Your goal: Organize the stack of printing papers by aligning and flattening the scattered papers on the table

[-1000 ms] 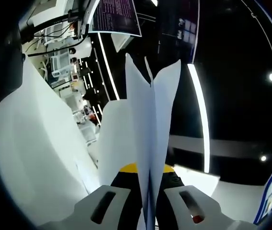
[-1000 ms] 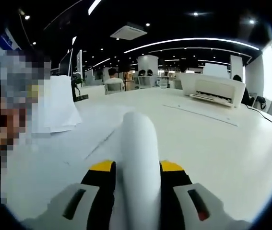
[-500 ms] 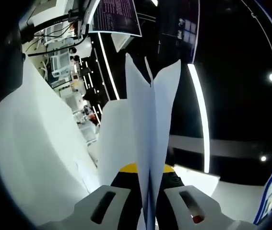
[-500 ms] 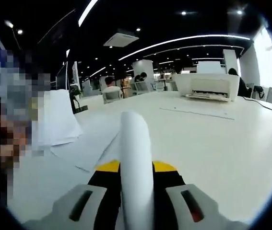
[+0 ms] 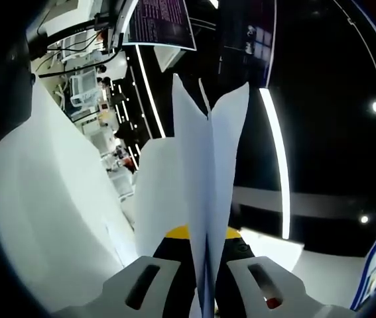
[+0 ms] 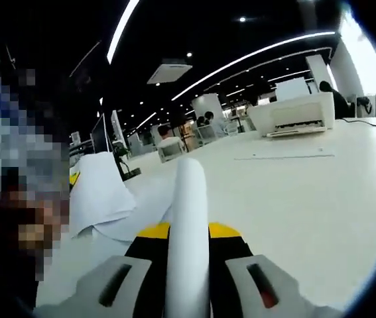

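Observation:
In the left gripper view my left gripper (image 5: 207,265) is shut on a thin bundle of white printing papers (image 5: 209,179) that stands edge-on between the jaws and fans apart at its top. A large curved white sheet (image 5: 48,218) bulges on the left of that view. In the right gripper view my right gripper (image 6: 188,248) is shut on a rolled-over fold of white paper (image 6: 190,199) rising between its jaws. More white papers (image 6: 101,195) stand and lie on the white table (image 6: 307,192) to the left.
A white printer (image 6: 294,114) sits at the table's far right. A single sheet (image 6: 284,157) lies flat in front of it. People sit at desks in the background (image 6: 168,136). A monitor and cables (image 5: 154,23) hang at the top of the left gripper view.
The right gripper view has tilted and rolled, so the table and printer have shifted up and right. The left gripper view is unchanged. Both grippers keep hold of their paper.

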`<state>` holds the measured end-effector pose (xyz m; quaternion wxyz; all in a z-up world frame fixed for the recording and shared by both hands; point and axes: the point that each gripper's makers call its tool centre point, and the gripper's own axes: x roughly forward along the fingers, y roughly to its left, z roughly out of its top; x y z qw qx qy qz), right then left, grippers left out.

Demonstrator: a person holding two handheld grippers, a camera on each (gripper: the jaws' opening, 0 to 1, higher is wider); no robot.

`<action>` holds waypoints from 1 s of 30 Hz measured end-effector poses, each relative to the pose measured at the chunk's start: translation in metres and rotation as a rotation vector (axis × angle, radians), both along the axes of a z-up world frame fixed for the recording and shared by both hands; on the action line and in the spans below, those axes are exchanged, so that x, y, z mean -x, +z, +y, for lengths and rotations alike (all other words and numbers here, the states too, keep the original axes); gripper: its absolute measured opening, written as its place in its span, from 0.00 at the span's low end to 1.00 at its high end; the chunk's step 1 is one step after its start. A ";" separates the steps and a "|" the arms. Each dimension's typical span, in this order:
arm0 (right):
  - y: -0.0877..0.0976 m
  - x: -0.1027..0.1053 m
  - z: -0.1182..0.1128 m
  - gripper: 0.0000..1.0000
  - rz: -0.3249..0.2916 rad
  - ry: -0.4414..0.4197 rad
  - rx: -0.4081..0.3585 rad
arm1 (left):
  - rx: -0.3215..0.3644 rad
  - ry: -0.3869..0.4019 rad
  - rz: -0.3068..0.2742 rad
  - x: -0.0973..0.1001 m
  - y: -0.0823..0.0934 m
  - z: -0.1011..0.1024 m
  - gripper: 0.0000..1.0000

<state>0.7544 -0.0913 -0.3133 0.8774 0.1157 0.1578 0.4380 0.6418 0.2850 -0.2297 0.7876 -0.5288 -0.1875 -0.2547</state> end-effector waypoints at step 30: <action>0.046 0.012 -0.045 0.11 -0.030 -0.045 -0.387 | -0.003 0.003 0.000 0.000 0.000 0.000 0.07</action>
